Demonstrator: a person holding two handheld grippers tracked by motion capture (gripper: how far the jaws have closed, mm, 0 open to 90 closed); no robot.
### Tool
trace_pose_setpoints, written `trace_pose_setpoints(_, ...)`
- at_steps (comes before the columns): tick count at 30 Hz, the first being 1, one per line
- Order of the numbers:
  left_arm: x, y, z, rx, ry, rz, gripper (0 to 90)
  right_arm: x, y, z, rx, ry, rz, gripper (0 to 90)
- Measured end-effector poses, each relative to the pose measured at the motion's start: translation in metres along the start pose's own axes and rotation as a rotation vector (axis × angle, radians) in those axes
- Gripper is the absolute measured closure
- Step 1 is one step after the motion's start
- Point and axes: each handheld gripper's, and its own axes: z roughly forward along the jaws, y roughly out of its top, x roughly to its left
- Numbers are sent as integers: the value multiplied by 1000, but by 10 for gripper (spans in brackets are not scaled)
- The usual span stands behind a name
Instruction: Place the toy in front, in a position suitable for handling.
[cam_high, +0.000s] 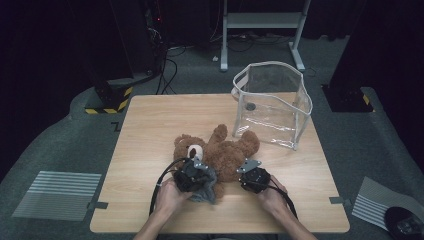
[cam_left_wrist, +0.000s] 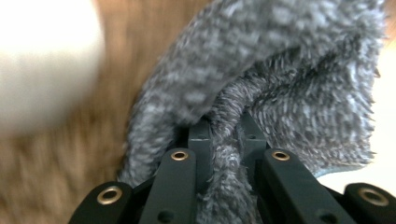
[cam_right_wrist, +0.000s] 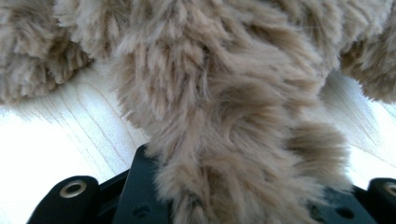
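A brown teddy bear (cam_high: 223, 151) lies on its back in the middle of the wooden table (cam_high: 150, 125), its pale snout to the left. My left gripper (cam_high: 196, 176) is by the bear's near left side, shut on a fold of grey fluffy cloth (cam_high: 209, 189). In the left gripper view the cloth (cam_left_wrist: 289, 88) bunches between the jaws of that gripper (cam_left_wrist: 224, 135), with the bear's fur (cam_left_wrist: 65, 168) blurred behind. My right gripper (cam_high: 251, 175) is at the bear's near right side. Its own view has a furry limb (cam_right_wrist: 224, 112) pinched in the gripper (cam_right_wrist: 233, 196).
A clear plastic bag with white trim (cam_high: 272, 100) stands open at the table's far right corner. A person's hands hold both grippers near the front edge. Dark stands and cables are on the floor behind the table.
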Motion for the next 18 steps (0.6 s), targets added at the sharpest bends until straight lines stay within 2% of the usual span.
trace_pose_setpoints(1, 4, -8, 0, 8, 9, -20, 802, -1, 0, 0, -1, 2, -2, 669)
trace_pose_setpoints(4, 17, -29, -5, -17, 24, -93, 800, -2, -1, 0, -2, 4, -1, 669)
trace_pose_setpoints(6, 24, -38, -9, -26, 53, -120, 799, -2, -1, -1, -5, 9, -6, 669)
trace_pose_setpoints(8, 30, -46, -13, -28, 76, -140, 797, -3, -2, -2, -2, 7, -11, 669)
trace_pose_setpoints(14, 46, -63, -21, -15, 182, -184, 792, -4, -5, -6, -4, 11, -20, 668)
trace_pose_setpoints(18, 61, -73, -26, -8, 258, -241, 786, -4, -8, -9, 1, 5, -25, 666)
